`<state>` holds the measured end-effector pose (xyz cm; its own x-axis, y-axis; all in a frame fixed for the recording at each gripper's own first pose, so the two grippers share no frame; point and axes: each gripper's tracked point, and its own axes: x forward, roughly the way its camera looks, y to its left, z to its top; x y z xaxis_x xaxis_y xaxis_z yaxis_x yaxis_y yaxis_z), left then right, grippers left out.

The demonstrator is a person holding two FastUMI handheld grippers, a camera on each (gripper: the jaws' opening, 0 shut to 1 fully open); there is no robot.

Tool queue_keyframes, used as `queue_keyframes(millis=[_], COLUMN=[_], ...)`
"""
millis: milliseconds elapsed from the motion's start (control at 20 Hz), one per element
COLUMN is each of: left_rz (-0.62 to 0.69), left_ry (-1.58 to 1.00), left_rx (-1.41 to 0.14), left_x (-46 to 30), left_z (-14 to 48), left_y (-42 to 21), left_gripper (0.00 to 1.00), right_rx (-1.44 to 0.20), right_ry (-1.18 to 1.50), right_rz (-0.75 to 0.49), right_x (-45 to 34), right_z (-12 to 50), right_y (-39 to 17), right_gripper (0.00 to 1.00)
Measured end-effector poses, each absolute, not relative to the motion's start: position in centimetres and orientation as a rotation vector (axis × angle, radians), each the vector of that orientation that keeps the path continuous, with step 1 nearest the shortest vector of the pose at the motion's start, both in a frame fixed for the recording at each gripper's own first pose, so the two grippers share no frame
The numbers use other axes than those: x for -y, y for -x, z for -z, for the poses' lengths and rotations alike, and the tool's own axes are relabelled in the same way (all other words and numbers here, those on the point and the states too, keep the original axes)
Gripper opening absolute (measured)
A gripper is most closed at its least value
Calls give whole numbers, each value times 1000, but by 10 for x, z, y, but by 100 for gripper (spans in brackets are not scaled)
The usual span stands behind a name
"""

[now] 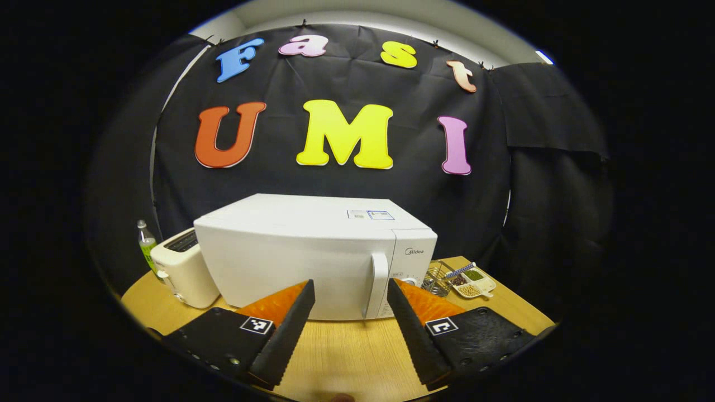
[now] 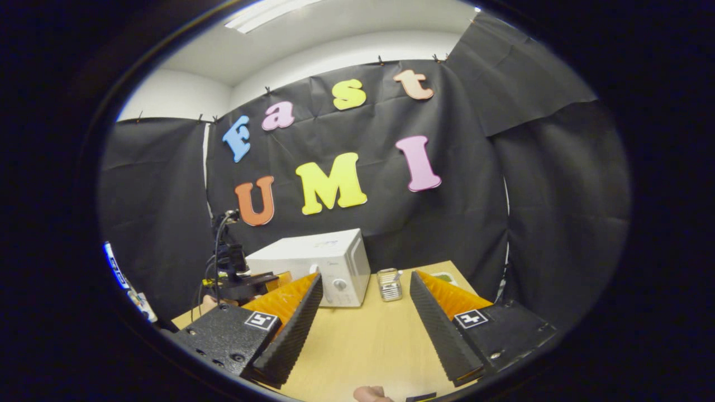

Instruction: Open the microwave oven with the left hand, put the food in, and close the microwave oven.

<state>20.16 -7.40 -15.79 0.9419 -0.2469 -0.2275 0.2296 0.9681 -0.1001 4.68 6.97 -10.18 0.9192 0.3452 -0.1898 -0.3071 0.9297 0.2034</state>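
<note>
**Door shut, nothing begun**

Microwave (image 1: pixel 315 257) stands on the table (image 1: pixel 346 352) with its door closed, the vertical handle (image 1: pixel 379 285) on the right side of the door facing the left gripper view. The left tongs (image 1: pixel 350 293) are spread wide and empty, hovering above the table in front of the oven, short of the handle and touching nothing. By my judgement the first step, opening the door, is not yet done, so loading the food and closing up are also left.

In the right gripper view the right tongs (image 2: pixel 366 287) are likewise spread apart and hold nothing. They sit farther back over the table, with the microwave well ahead and to their left. The left tool shows there too, beside the oven's front, with a hand under it.

Food for the task is hard to pin down. A small divided dish (image 1: pixel 475 282) with dark and pale contents lies on the table to the right of the microwave, and a wire basket (image 1: pixel 437 279) stands just beside it, between dish and oven. Whether either is the food meant, I cannot tell. A toaster (image 1: pixel 181 273) and a bottle (image 1: pixel 146 243) stand to the left of the oven, clear of the door's swing.

The whole job appears to lie ahead: reach the handle, pull, load, close.
</note>
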Motion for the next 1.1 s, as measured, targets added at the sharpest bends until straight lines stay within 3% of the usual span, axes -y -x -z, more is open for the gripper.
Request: queue_keyframes(millis=[50,100,150,700,1100], left_rz=[225,205,183,106,76], left_ry=[52,30,13,-39,22], left_rx=[-226,-209,-190,-37,44], left_x=[68,62,54,10,-7], left_z=[147,136,125,22,-13], left_y=[-190,-177,-164,4,64], left_gripper=[88,84,95,96,96], right_rx=[-227,-226,-225,-143,-8], right_ry=[-174,-179,-183,-152,-48], right_rz=[-333,-330,-327,-238,-209], right_x=[-69,-69,-69,-60,-69], right_z=[100,99,97,61,14], right_y=[-44,-41,-38,1,40], right_gripper=[100,100,100,100,100])
